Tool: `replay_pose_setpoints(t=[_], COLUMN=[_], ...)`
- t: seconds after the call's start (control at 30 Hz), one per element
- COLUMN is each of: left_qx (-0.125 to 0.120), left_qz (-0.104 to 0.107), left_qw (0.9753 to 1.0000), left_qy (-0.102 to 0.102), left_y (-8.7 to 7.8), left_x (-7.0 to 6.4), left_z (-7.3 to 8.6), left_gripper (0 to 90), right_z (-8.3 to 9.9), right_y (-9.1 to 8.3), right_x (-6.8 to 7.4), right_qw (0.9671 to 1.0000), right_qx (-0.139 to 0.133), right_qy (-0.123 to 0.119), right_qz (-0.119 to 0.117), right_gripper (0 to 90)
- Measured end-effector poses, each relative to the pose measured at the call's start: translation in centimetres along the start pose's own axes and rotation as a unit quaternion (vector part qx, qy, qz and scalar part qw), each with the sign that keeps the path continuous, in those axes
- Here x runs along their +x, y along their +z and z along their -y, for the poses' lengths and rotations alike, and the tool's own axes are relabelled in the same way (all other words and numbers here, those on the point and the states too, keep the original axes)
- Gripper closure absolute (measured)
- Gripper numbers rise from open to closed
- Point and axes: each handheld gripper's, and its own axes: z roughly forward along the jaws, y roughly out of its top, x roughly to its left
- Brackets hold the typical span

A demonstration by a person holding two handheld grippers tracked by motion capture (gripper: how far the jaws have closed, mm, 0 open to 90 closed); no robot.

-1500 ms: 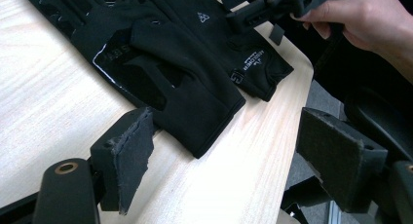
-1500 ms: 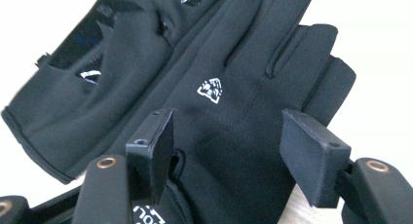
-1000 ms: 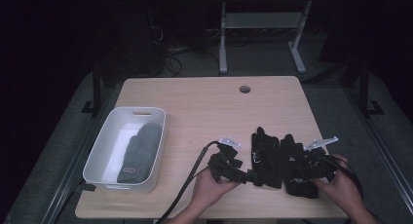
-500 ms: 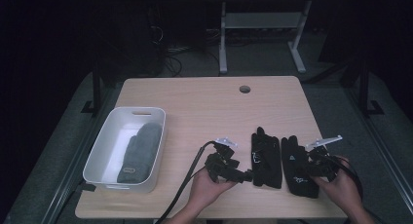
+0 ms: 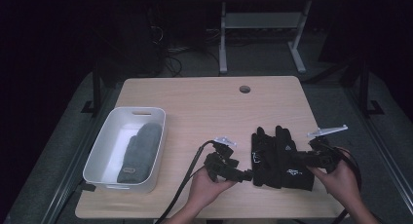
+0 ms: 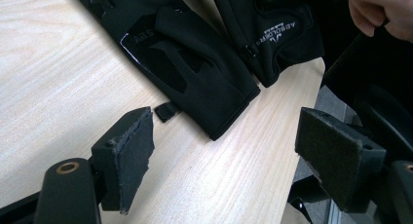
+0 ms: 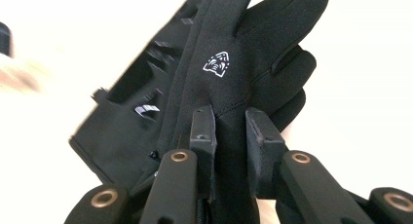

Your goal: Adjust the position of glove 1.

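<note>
The right gripper (image 7: 230,136) pinches the near black glove (image 7: 253,63) to lift it off the desk (image 5: 204,102). The left gripper (image 6: 224,151) waits open beside the other glove (image 6: 185,63). Farther off, a grey mitten (image 5: 139,151) lies in the white bin (image 5: 100,151).

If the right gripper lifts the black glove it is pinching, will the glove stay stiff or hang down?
Probably it hangs: the black glove looks like thin soft fabric, already bunched where the right gripper pinches it. Likely light, and unlikely to slip, since the fingers hold a fold.
</note>
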Motion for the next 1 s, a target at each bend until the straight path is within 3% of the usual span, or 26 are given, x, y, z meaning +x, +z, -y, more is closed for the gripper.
replay_pose_setpoints(t=[0.2, 0.5, 0.63, 0.87, 1.0], left_qx=[-0.002, 0.000, -0.001, -0.003, -0.001], left_qz=[-0.001, -0.003, -0.004, -0.004, -0.004], left_qw=[1.0000, 1.0000, 1.0000, 1.0000, 1.0000], left_qy=[-0.001, -0.001, -0.003, -0.003, -0.006], left_y=[-0.3, -0.5, -0.6, -0.8, -0.8], left_x=[0.1, 0.4, 0.4, 0.5, 0.5], left_z=[0.0, 0.2, 0.3, 0.3, 0.4], left_gripper=[21.6, 21.5, 21.5, 21.5, 21.5], right_z=[-1.7, -2.9, -3.6, -4.3, -4.0], right_y=[0.0, 2.3, 2.6, 3.0, 3.8], right_x=[1.3, 2.5, 3.0, 3.5, 3.6], right_qw=[0.9998, 0.9994, 0.9990, 0.9989, 0.9982], right_qx=[-0.007, 0.011, 0.004, -0.001, 0.005], right_qy=[-0.002, 0.011, 0.019, 0.031, 0.050], right_qz=[-0.018, -0.030, -0.040, -0.034, -0.032], right_gripper=[74.9, 74.0, 74.1, 73.7, 72.9])
